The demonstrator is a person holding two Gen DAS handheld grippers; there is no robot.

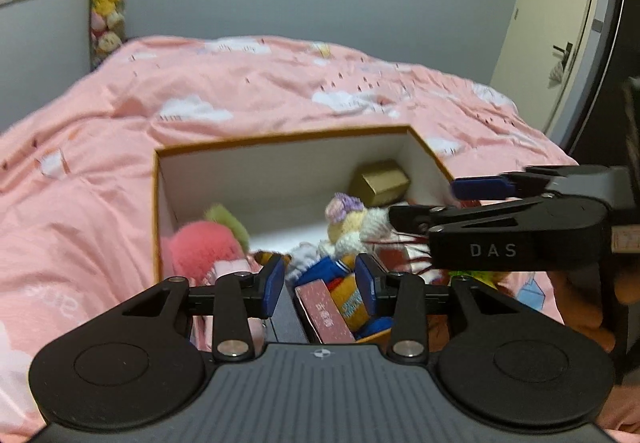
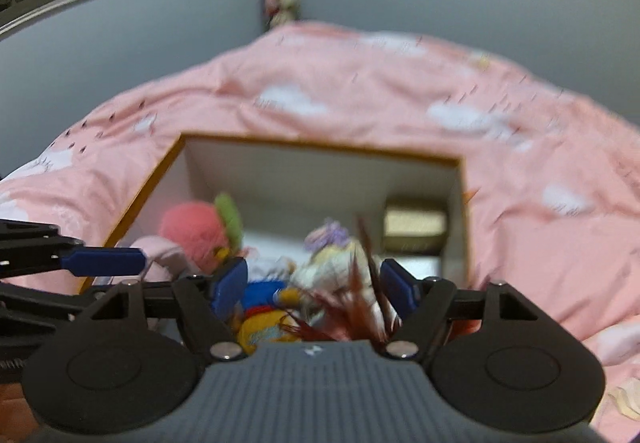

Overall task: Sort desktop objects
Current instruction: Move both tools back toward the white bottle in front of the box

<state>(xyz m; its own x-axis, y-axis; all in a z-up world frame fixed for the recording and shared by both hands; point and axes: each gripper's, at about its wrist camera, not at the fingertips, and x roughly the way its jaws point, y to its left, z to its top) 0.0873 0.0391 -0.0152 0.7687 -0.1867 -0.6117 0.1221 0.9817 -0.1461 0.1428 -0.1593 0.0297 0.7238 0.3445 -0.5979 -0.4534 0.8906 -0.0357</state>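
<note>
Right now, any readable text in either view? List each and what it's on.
"DAS": on the right gripper body, left wrist view.
Pink box: printed characters, too blurred to read.
Yellow toy: blue label, unreadable.
Pink duvet: pale lettering at lower left, upside down, not legible.
Right wrist view: nothing readable.

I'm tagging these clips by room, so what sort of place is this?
Most likely a bedroom: a bed under a pink cloud-print quilt, a hanging column of plush toys in the corner, and a pale door. The open orange-rimmed cardboard box sits on the quilt.
</note>
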